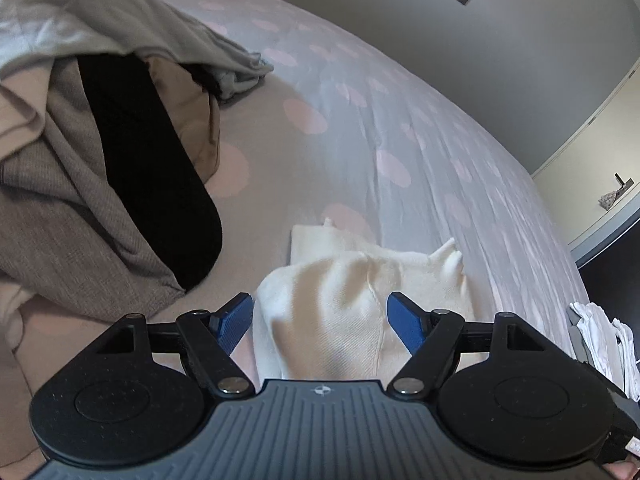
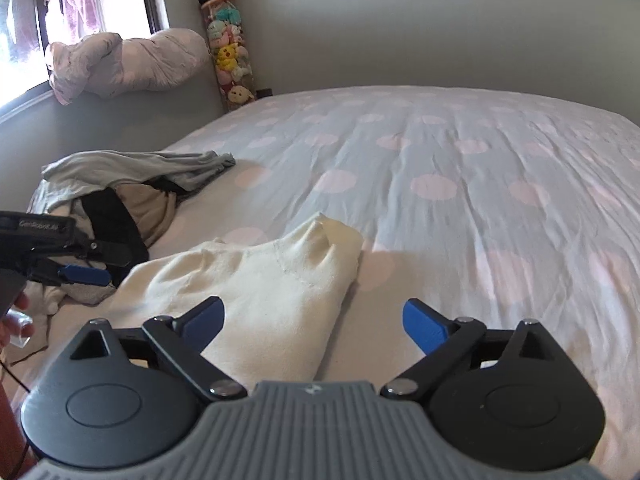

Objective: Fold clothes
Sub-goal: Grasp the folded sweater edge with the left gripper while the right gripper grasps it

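Note:
A cream garment [image 1: 340,304] lies folded and a little rumpled on the spotted bedsheet [image 1: 360,128]. My left gripper [image 1: 320,320] hovers over its near end, jaws wide apart, blue pads clear of the cloth. In the right wrist view the same cream garment [image 2: 260,292] stretches from lower left toward the middle. My right gripper [image 2: 312,322] stands open above its right edge, nothing pressed between the pads. The left gripper [image 2: 86,274] shows there at the far left, open, with a hand [image 2: 12,312] behind it.
A heap of unfolded clothes [image 1: 80,180], grey, beige and black, lies left of the cream garment, seen also as a clothes pile [image 2: 128,184]. White cloth [image 1: 604,344] sits at the bed's right edge. A bunched duvet [image 2: 124,60] and a column of plush toys [image 2: 228,44] stand by the window.

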The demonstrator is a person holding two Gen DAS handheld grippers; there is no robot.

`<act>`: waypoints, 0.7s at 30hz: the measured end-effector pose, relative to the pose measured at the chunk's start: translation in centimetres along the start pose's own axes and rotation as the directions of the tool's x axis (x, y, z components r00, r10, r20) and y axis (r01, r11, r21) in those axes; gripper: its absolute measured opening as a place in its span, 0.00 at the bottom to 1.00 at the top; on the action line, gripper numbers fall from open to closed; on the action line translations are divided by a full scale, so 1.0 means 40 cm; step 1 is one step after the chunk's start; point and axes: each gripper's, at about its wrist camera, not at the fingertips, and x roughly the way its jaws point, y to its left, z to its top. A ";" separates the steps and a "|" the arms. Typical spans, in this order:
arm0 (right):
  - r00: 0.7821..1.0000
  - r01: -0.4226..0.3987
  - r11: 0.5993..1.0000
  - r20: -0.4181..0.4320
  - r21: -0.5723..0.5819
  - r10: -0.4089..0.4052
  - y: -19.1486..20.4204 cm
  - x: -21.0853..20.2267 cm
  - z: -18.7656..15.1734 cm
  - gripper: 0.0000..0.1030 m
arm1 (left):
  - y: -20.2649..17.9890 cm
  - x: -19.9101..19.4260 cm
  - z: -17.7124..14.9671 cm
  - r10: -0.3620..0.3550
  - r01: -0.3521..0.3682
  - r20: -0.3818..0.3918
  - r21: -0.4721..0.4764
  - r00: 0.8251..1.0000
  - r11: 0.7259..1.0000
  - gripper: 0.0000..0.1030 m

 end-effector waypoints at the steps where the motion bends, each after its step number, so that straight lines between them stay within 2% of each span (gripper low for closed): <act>1: 1.000 0.000 1.000 -0.008 0.010 0.000 -0.009 0.018 0.002 0.94 | 0.009 0.015 -0.005 0.005 -0.005 -0.018 -0.013 1.000 1.000 0.71; 5: 0.999 -0.038 0.996 -0.015 0.076 0.039 -0.042 0.076 0.001 0.94 | 0.046 0.051 -0.015 -0.015 0.012 -0.045 -0.072 0.999 0.997 0.71; 11: 0.992 -0.111 0.974 -0.031 0.195 0.120 -0.080 0.140 -0.002 0.93 | 0.070 0.083 -0.024 -0.031 0.025 -0.056 -0.104 0.998 0.994 0.73; 14: 0.984 -0.132 0.953 -0.076 0.272 0.158 -0.102 0.177 -0.014 0.75 | 0.076 0.095 -0.028 -0.050 0.045 -0.039 -0.114 0.998 0.992 0.78; 15: 0.980 -0.136 0.943 -0.097 0.303 0.173 -0.110 0.189 -0.021 0.65 | 0.074 0.099 -0.028 -0.052 0.048 -0.036 -0.110 0.998 0.993 0.80; 17: 0.975 -0.153 0.921 -0.097 0.357 0.199 -0.123 0.204 -0.034 0.63 | 0.065 0.107 -0.029 -0.063 0.060 -0.039 -0.083 0.997 0.995 0.86; 18: 0.974 -0.162 0.918 -0.092 0.363 0.208 -0.125 0.207 -0.034 0.63 | 0.059 0.112 -0.029 -0.073 0.070 -0.042 -0.068 0.996 0.995 0.96; 19: 0.972 -0.171 0.914 -0.087 0.369 0.217 -0.127 0.210 -0.035 0.63 | 0.053 0.117 -0.030 -0.079 0.077 -0.046 -0.051 0.996 0.996 1.00; 21: 0.969 -0.189 0.901 -0.077 0.390 0.237 -0.134 0.217 -0.039 0.63 | 0.033 0.126 -0.030 -0.054 0.054 -0.057 0.007 0.997 0.999 1.00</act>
